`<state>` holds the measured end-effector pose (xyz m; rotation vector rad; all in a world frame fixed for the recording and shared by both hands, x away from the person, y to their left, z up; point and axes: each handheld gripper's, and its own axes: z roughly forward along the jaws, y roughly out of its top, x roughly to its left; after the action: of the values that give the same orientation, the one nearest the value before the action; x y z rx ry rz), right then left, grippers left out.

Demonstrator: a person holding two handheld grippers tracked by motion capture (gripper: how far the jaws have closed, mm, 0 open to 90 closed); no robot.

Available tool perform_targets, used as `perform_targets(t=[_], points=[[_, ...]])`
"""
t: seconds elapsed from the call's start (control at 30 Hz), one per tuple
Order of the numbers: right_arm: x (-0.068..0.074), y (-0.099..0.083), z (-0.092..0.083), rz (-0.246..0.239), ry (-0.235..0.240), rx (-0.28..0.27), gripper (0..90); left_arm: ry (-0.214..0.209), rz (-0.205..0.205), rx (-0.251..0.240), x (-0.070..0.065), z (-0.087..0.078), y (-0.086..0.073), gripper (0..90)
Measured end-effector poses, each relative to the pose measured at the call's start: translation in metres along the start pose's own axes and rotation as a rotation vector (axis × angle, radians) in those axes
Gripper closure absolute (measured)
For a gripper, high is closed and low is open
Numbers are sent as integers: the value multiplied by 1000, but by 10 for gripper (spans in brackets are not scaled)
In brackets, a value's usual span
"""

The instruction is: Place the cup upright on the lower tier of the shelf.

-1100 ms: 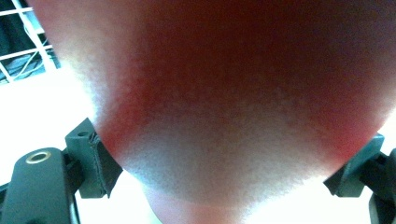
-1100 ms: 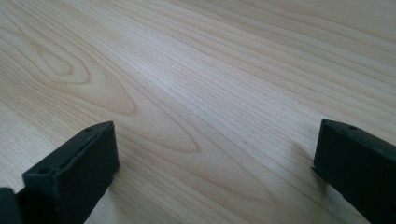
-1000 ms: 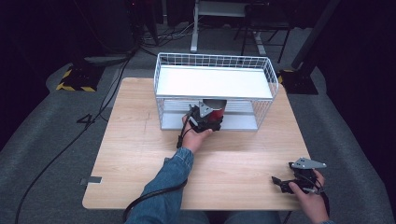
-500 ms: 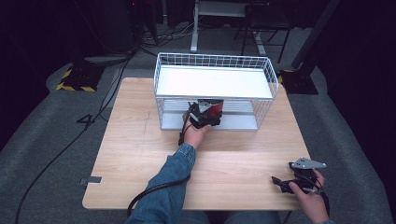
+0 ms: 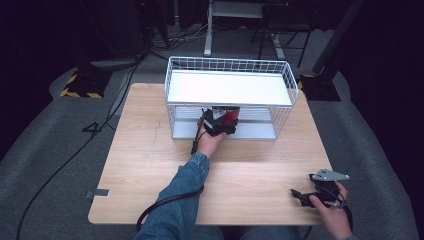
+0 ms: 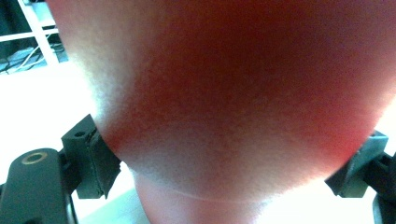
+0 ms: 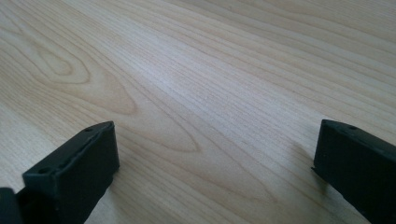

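A red rounded object (image 5: 230,116) sits between the jaws of my left gripper (image 5: 219,123), at the front opening of the lower level of a white wire rack (image 5: 230,65). In the left gripper view the red object (image 6: 224,93) is very close and blurred, and my left gripper (image 6: 226,156) is shut on it, a black pad on each side. My right gripper (image 5: 300,195) lies on the wooden table (image 5: 145,155) near its front right corner. My right gripper (image 7: 215,158) is open, with bare wood between the jaws.
The rack has a white top shelf (image 5: 227,87) with a wire rim and stands at the table's far middle. A black cable (image 5: 165,202) trails from the left sleeve over the front edge. Grey floor with cables surrounds the table.
My left gripper has carried the red object a little forward, under the rack's top shelf. The right gripper has stayed where it was.
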<state>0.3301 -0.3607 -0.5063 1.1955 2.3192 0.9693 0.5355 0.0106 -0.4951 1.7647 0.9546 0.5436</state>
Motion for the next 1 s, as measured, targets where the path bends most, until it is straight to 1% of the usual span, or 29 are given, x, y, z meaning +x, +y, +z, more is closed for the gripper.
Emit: perform_targets(t=[0.03,0.1,0.17,0.23,0.3,0.33,0.4,0.43,0.5,0.6,0.63,0.67,0.7,0.73,0.77,0.8,0.83,0.87,0.9,1.0], points=[[0,0,0,0,0,0,1,4,-10,4,0,1,0,145],[0,0,0,0,0,0,1,3,-9,9,0,2,0,145],[0,0,0,0,0,0,1,3,-19,11,0,2,0,144],[0,0,0,0,0,0,1,9,-22,19,-2,0,-1,147],[0,0,0,0,0,0,1,10,-25,14,-3,-1,-1,149],[0,0,0,0,0,0,1,5,-28,23,-3,-3,-2,148],[0,0,0,0,0,0,1,8,-30,16,-4,-5,-3,147],[0,0,0,0,0,0,1,-3,-34,18,-4,-7,-4,147],[0,0,0,0,0,0,1,-1,-26,20,-3,-9,-5,146],[0,0,0,0,-2,1,1,1,-25,28,-3,-12,-5,147],[0,0,0,0,0,0,1,-3,-21,21,-3,-14,-5,147],[0,0,0,0,0,0,1,-10,-26,30,-3,-15,-5,147],[0,0,0,0,-2,1,1,-9,-22,23,-3,-16,-5,147],[0,0,0,0,0,0,1,-12,-24,34,-2,-18,-6,146],[0,0,0,0,-2,1,1,-9,-30,28,-1,-18,-6,145],[0,0,0,0,0,0,1,-22,-37,25,0,-19,-7,142],[0,0,0,0,-2,0,1,-26,-37,29,1,-20,-8,140],[0,0,0,0,-1,1,1,-35,-47,27,2,-20,-8,138],[0,0,0,0,-2,1,1,-36,-53,27,2,-19,-9,136],[0,0,0,0,0,0,1,-28,-45,30,3,-19,-10,136]])
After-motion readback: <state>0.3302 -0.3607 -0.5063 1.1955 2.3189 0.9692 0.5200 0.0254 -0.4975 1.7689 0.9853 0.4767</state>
